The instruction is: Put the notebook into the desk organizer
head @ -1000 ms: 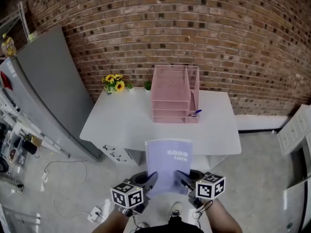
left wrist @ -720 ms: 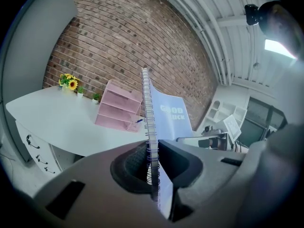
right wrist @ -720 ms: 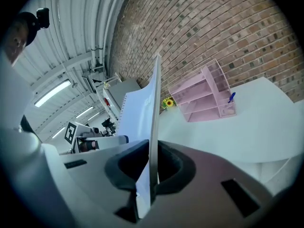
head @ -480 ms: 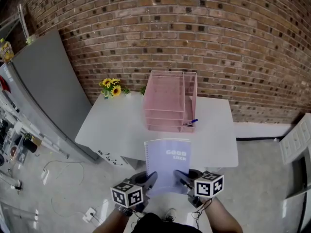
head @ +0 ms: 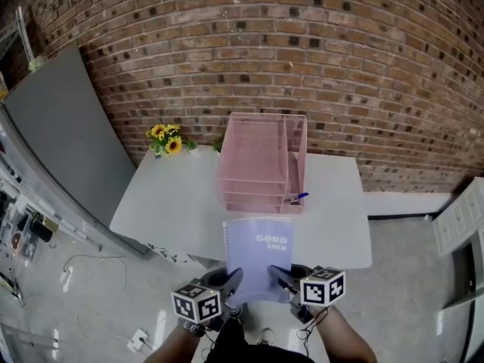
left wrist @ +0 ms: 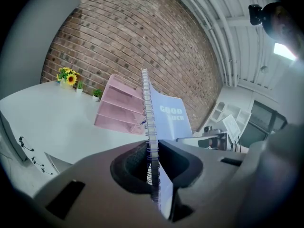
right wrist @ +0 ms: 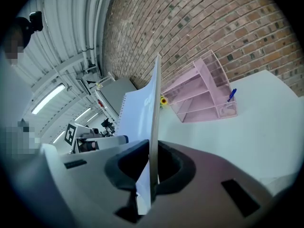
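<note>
Left gripper (head: 231,281) and right gripper (head: 279,275) both clamp the near edge of the spiral notebook (head: 259,252), mid-air short of the white desk (head: 174,203), so holding it level with a pink desk organizer (head: 253,169) shelf seems key.

White table (head: 170,203), pink desk organizer (head: 253,165) at centre, sunflowers (head: 163,137) far left corner

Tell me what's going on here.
A person is carrying a pale purple spiral notebook with two hand-held grippers. The left gripper is shut on its spiral side and the right gripper on its opposite edge. The notebook is held in the air at the near side of the white table, short of the pink desk organizer at the back. It is not yet in.
</note>
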### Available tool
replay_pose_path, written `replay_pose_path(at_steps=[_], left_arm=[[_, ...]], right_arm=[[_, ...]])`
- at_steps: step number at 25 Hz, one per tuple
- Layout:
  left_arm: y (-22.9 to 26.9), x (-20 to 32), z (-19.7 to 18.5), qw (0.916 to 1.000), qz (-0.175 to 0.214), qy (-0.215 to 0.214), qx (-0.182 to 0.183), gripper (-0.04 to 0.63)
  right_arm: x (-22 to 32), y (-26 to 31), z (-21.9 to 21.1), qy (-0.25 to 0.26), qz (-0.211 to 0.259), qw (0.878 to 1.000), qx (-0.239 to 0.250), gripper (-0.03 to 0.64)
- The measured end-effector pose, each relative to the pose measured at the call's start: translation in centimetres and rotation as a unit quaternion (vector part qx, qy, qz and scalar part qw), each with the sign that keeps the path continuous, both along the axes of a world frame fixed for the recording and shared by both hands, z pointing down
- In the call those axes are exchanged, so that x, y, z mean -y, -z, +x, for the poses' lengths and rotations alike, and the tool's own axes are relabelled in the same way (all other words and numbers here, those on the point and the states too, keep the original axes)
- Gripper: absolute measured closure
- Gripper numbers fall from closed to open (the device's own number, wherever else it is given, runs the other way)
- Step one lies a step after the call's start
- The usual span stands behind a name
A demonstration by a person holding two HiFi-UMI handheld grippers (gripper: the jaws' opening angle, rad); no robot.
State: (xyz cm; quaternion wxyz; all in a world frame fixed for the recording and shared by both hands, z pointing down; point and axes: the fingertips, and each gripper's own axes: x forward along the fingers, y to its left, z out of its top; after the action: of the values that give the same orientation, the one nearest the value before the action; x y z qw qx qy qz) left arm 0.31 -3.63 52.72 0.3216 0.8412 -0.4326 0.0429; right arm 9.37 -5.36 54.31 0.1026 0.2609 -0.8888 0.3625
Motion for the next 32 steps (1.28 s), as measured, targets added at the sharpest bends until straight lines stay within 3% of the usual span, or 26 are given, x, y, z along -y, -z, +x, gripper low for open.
replay_pose_path(at_steps=[18,32], left_arm=[[-4.1,11.1,-4.5,0.9964,-0.049,-0.068,-0.009,0.551],[-7.3,15.7,-5.9,0.9886,-0.091,-0.117,-0.027,0.551]], right_arm=[[9.8,-4.1,-4.5,-0.062,-0.064,0.996,-0.012,0.577],[13.6,-7.0,-5.8,-0.112,-0.11,0.987,-0.026,0.575]])
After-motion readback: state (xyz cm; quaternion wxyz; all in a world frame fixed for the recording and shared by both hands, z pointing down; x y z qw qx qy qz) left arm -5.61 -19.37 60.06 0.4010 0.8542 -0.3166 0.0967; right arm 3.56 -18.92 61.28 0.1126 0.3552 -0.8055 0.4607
